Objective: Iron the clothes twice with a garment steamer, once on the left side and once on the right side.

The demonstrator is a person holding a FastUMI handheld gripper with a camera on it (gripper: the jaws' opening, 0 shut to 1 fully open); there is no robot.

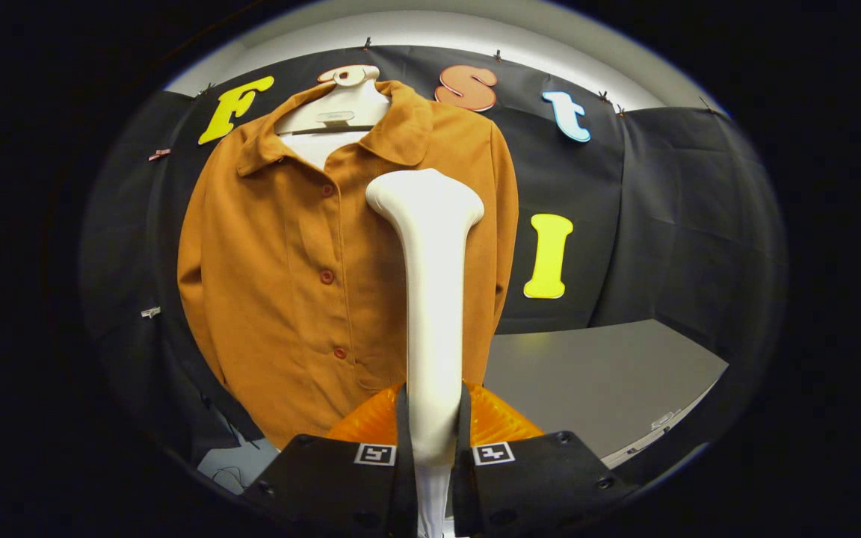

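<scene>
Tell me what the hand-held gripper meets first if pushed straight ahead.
Shut on the steamer, the hand-held gripper would likely bring the steamer's head against the orange shirt; the remaining gap is unclear.

- Your gripper [434,441] has both fingers pressed on the garment steamer [430,299], which is a plain creamy white from handle to head, with no pattern.
- You see a shirt [281,284] in a solid mustard-orange, with a row of reddish-brown buttons [326,276] down the front.
- The hanger [335,104] under its collar is off-white.
- Each finger carries a small square marker [375,454], black blocks on white.
- The table [595,373] beside the shirt is flat grey, unpatterned.
- The booth wall [662,224] behind is black cloth.
</scene>
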